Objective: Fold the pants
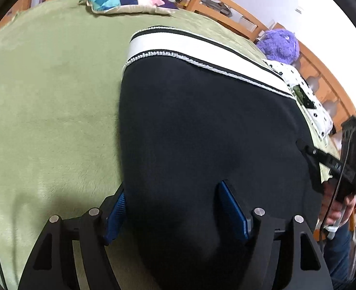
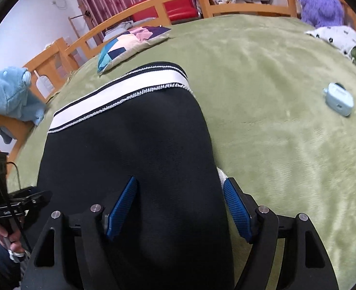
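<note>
The left gripper (image 1: 178, 215) sits nearest its lens, blue pads (image 1: 233, 212) spread apart over the near end of the dark pants (image 1: 202, 130); the cloth runs between the two pads, but neither visibly presses on it, so the jaws stand open with the fabric loose between them. The right gripper (image 2: 180, 210) shows the same in its own view: pads (image 2: 238, 210) wide apart, its outer pad just off the pants' edge above the blanket, nothing clamped.

By size, the green blanket (image 2: 274, 145) covers the whole bed and fills most of both views. On it lie the pants, a broad black folded stack reaching from 6 o'clock toward 12 o'clock in each view, their white waistband (image 1: 178, 46) with its stitched black trim at the far end. The wooden bed rail (image 2: 178, 0) curves round the blanket's far edge.

In the right wrist view, a patchwork pillow (image 2: 129, 46) lies at 11 o'clock beyond the waistband, a purple plush toy (image 2: 320, 2) at 1 o'clock by the rail, a blue plush toy (image 2: 8, 91) at 9 o'clock on the rail, and a white black-spotted cloth (image 2: 335, 36) at 2 o'clock. A small pale blue case (image 2: 338, 99) rests alone on the blanket at 3 o'clock, well apart from the pants
</note>
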Motion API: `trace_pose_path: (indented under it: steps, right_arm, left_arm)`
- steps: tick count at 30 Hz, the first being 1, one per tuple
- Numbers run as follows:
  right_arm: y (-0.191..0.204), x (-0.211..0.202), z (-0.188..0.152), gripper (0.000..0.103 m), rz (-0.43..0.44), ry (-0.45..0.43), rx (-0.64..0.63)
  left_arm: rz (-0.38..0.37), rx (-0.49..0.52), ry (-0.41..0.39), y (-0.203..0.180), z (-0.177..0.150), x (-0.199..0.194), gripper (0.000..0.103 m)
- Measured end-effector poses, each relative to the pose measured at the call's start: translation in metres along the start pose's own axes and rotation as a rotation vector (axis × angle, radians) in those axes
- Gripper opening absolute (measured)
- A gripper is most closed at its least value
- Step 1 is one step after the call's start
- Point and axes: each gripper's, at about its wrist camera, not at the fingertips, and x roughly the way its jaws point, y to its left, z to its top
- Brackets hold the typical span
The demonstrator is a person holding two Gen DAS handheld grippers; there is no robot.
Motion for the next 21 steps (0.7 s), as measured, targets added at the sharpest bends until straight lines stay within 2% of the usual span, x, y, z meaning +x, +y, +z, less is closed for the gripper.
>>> trace_pose_path:
  steps: [3, 6, 8, 9, 10, 11, 15, 16, 18, 21]
  right_arm:
    - [0.001, 0.006, -0.001, 0.071, 0.004, 0.005, 0.001]
    - [-0.004, 0.016, 0.0, 0.071, 0.042, 0.035, 0.059]
    - [-0.007, 0.017, -0.001, 0.061, 0.078, 0.046, 0.087]
    - [-0.006, 0.016, -0.002, 0.059, 0.098, 0.042, 0.091]
    - [-0.002, 0.014, -0.003, 0.056, 0.082, 0.029, 0.087]
    - [0.001, 0.011, -0.004, 0.053, 0.069, 0.019, 0.077]
    - [0.019, -0.013, -0.009, 0.028, 0.011, -0.067, 0.058]
    - [0.02, -0.02, -0.009, 0.024, 0.022, -0.085, 0.076]
    - [0.024, -0.031, -0.009, 0.021, 0.043, -0.107, 0.108]
    - [0.042, -0.044, -0.012, 0.017, 0.019, -0.138, 0.117]
  left_arm:
    - [0.012, 0.019, -0.013, -0.003, -0.001, 0.001, 0.07]
    - [0.034, 0.035, -0.037, -0.011, -0.004, -0.001, 0.06]
    - [0.047, 0.053, -0.057, -0.014, -0.005, -0.005, 0.043]
    - [0.055, 0.066, -0.068, -0.016, -0.005, -0.009, 0.039]
    - [0.06, 0.075, -0.08, -0.017, -0.005, -0.013, 0.03]
    - [0.056, 0.073, -0.085, -0.016, -0.005, -0.016, 0.026]
    - [0.004, 0.035, -0.104, -0.005, -0.003, -0.031, 0.02]
    - [-0.011, 0.028, -0.11, -0.003, -0.003, -0.035, 0.019]
    - [-0.037, 0.029, -0.126, 0.001, -0.004, -0.046, 0.017]
    - [-0.057, 0.046, -0.138, 0.004, -0.005, -0.064, 0.016]
